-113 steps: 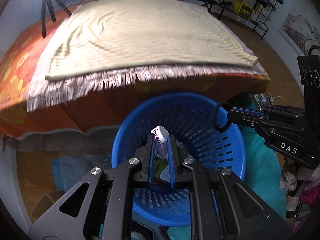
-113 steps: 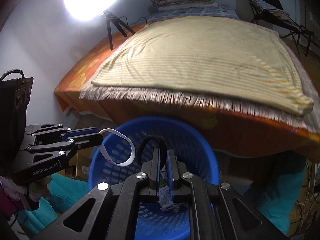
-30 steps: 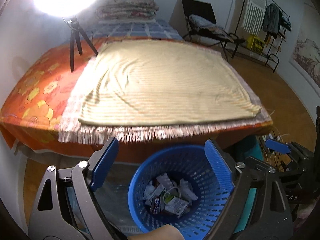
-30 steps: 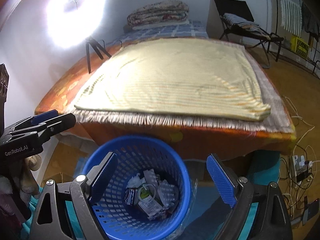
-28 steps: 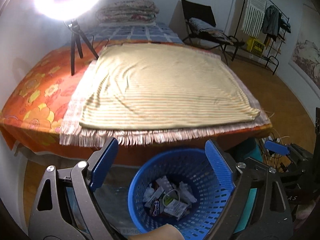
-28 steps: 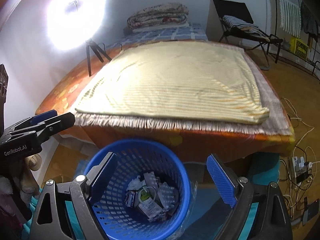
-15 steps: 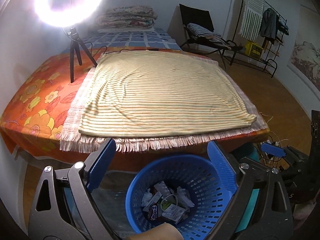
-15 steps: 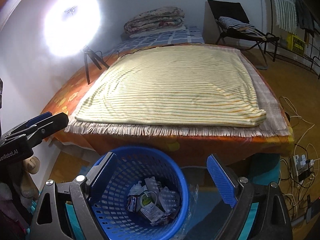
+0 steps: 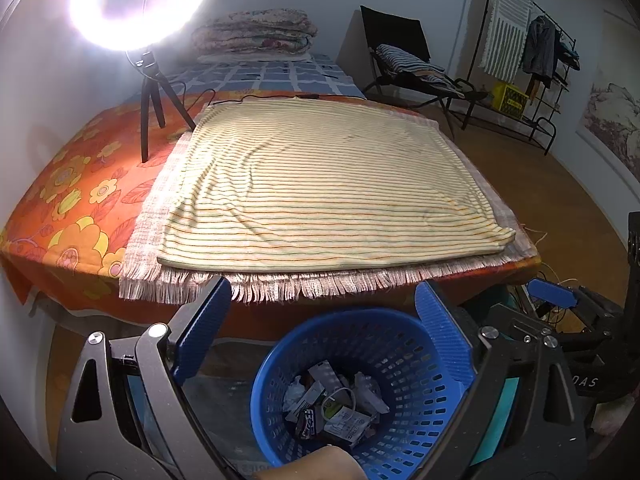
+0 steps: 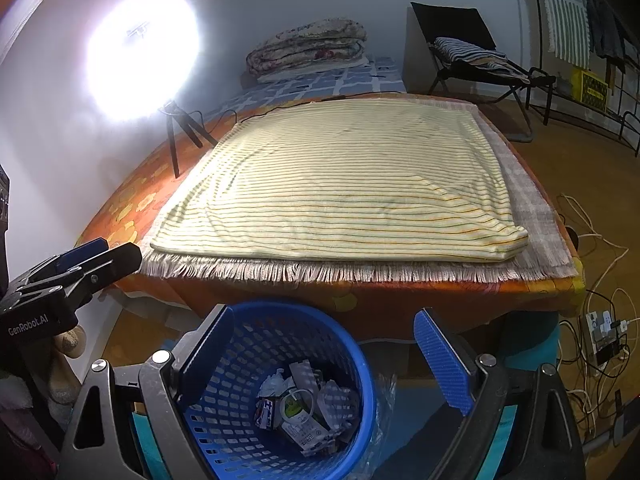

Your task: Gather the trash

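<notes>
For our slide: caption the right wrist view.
Open hand-held gripper above a blue basket of trash, beside the bed.

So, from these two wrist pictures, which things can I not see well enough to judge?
- Floor around the blue basket: left wrist view, covered by the left gripper body and basket.
- Print on the trash: right wrist view, too small to read.
- Ring light: both views, glare washes it out.
- Space under the bed: right wrist view, hidden by the hanging orange sheet.
- Right gripper handle: cut off by the bottom edge.
</notes>
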